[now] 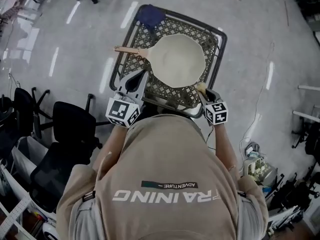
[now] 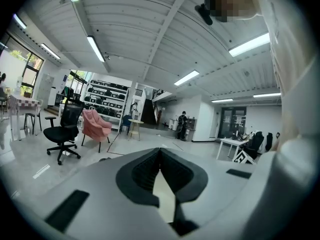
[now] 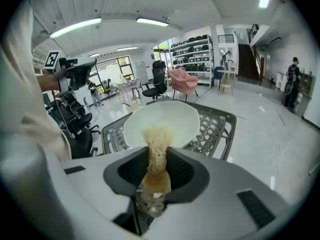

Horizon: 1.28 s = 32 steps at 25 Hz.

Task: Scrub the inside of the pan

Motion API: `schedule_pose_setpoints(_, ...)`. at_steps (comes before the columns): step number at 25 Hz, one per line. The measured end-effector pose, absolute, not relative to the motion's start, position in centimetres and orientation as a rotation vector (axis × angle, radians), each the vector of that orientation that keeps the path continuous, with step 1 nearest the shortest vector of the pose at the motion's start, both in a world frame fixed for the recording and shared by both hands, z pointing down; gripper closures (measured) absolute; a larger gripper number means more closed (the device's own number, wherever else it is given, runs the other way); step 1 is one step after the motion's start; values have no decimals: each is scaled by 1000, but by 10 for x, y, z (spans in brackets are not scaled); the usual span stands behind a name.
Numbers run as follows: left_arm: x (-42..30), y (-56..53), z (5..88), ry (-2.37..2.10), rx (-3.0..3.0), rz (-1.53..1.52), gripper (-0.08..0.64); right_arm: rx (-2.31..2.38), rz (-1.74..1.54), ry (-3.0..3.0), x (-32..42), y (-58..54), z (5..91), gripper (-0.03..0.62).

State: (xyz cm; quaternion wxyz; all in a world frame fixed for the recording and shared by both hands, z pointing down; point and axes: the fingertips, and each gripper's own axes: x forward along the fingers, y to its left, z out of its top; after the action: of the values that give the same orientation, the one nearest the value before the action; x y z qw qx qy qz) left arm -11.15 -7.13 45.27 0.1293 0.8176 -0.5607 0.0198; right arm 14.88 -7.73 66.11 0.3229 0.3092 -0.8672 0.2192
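On shirt [image 1: 165, 154] near pan [image 1: 177, 59]: "TRAINING", "ADVENTURE"

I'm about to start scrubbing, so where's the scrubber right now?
The scrubber is clamped in the right gripper, over the table's near right edge in the head view, just short of the pan.

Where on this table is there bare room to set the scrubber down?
Bare mesh at the far right corner of the table, beside the pan. Crowded on the left: pan handle, blue cloth and left claw.
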Motion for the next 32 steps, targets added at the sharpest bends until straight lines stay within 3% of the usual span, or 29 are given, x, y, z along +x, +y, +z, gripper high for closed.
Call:
schedule_pose_setpoints(6,-129,-77,449,-1502,2466,15,541,817,415,-2348,79,-105,601,479)
schedule_pose_setpoints(14,-156,-73,469,-1419,2474,20,541,548,242,-2399,-41,-105,595,479)
schedule_pose_setpoints(20,-178,-68,474,-1540,2363,16,541,222,164,-2295,-65,-85,648,479)
schedule_pose_setpoints(28,-229,-27,487,-1775,2117,182,541,173,235,-2310,-79,-105,707,479)
schedule_pose_setpoints(32,-220,-25,485,-1839,2051,237,541,106,231,-2330,-85,-111,729,479)
